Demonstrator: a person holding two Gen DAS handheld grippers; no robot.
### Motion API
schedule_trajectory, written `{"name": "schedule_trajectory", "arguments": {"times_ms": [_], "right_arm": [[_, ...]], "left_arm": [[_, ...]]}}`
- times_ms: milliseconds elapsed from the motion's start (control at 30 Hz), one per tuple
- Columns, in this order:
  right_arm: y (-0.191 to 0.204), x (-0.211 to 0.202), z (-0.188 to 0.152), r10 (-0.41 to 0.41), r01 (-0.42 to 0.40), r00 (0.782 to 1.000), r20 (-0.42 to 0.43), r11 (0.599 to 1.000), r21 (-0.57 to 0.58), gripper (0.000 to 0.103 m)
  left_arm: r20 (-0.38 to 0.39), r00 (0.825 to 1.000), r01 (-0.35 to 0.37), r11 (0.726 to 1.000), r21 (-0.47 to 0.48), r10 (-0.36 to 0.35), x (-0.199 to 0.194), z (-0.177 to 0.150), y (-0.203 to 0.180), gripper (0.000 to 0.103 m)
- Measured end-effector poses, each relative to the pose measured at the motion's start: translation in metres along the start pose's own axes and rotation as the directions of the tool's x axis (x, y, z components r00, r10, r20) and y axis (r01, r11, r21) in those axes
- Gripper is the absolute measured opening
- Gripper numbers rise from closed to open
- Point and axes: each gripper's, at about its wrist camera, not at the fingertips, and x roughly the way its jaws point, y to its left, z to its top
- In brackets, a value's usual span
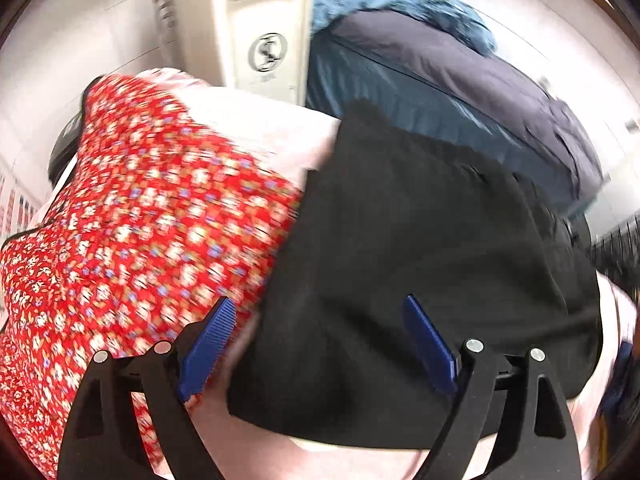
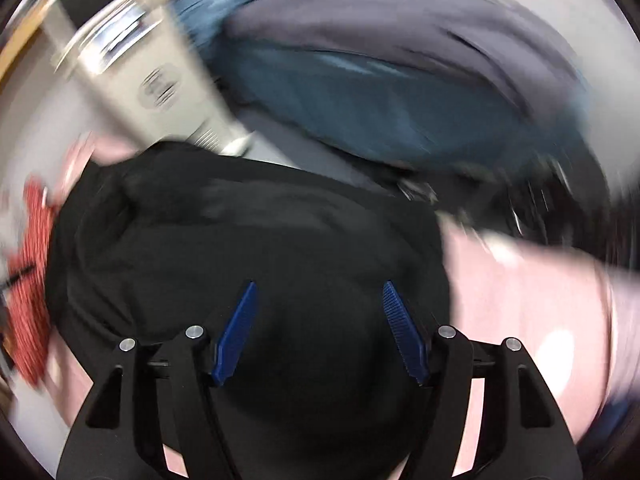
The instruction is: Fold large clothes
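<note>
- Black garment is lying flat-ish on the pink surface, edges looking squared off in the left-wrist view; judging from that, folding of this piece seems well along, though fold count can't be told.
- Red floral garment is sitting just beside it, to the left, touching its edge; state (folded or not) unclear w/ blur.
- Blue and grey clothes are piled beyond, apparently still to do.
- Left gripper is hovering over the black piece's near-left edge, fingers spread, pinching nothing.
- Right gripper is pointing down at the black garment, fingers spread, empty; view is heavily motion-blurred.
</note>
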Motion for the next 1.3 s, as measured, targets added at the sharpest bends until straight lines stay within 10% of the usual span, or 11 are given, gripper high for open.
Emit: {"name": "schedule_trajectory", "arguments": {"times_ms": [167,233,267,367,567,667,733,767,933,1067,1300], "right_arm": [[0.070,0.071,0.041,-0.018,-0.013,0.992,-0.125,0.969,-0.245,0.060],[0.081,0.094,0.039,-0.050,-0.010,0.981,-0.189,0.954,-0.301,0.043],[0.087,0.105,0.035,-0.091,0.010,0.971,-0.220,0.938,-0.347,0.013],[0.092,0.102,0.035,-0.116,0.026,0.974,-0.196,0.911,-0.411,0.006],[-0.016,0.072,0.079,-0.215,0.221,0.974,-0.072,0.970,0.098,0.004],[-0.053,0.067,0.070,-0.017,0.053,0.993,-0.116,0.947,0.316,0.010],[-0.058,0.059,0.056,0.042,-0.005,0.994,-0.105,0.943,0.331,0.047],[-0.061,0.051,0.041,0.046,-0.016,0.995,-0.086,0.947,0.321,0.083],[-0.090,0.019,-0.051,0.045,-0.023,0.998,-0.047,0.924,0.382,0.086],[-0.152,0.002,-0.144,0.149,-0.113,0.989,-0.009,0.788,0.605,0.086],[-0.153,0.019,-0.228,0.436,-0.360,0.896,0.088,0.594,0.720,0.084]], "left_arm": [[-0.057,0.998,0.042,0.998,0.056,-0.039,0.008,-0.044,-0.020,0.084],[-0.087,0.996,0.027,0.997,0.066,-0.021,0.013,-0.062,-0.022,0.084],[-0.099,0.995,0.024,0.998,0.063,-0.018,0.011,-0.069,-0.024,0.084],[-0.135,0.991,0.015,1.000,0.021,-0.013,0.012,-0.092,-0.006,0.084],[-0.141,0.989,-0.045,0.999,0.024,0.048,0.010,-0.112,0.015,0.084],[-0.107,0.994,-0.031,0.999,-0.023,0.028,-0.002,-0.107,0.035,0.084],[-0.067,0.998,-0.019,0.998,-0.061,0.015,-0.006,-0.098,0.042,0.085],[-0.059,0.998,-0.013,0.997,-0.079,0.008,-0.005,-0.089,0.046,0.086],[-0.072,0.997,0.020,0.993,-0.115,-0.028,0.005,-0.081,0.071,0.086],[-0.102,0.992,0.061,0.991,-0.123,-0.074,0.012,-0.072,0.111,0.087],[-0.172,0.945,0.223,0.934,-0.279,-0.277,0.009,-0.130,0.131,0.086]]}}
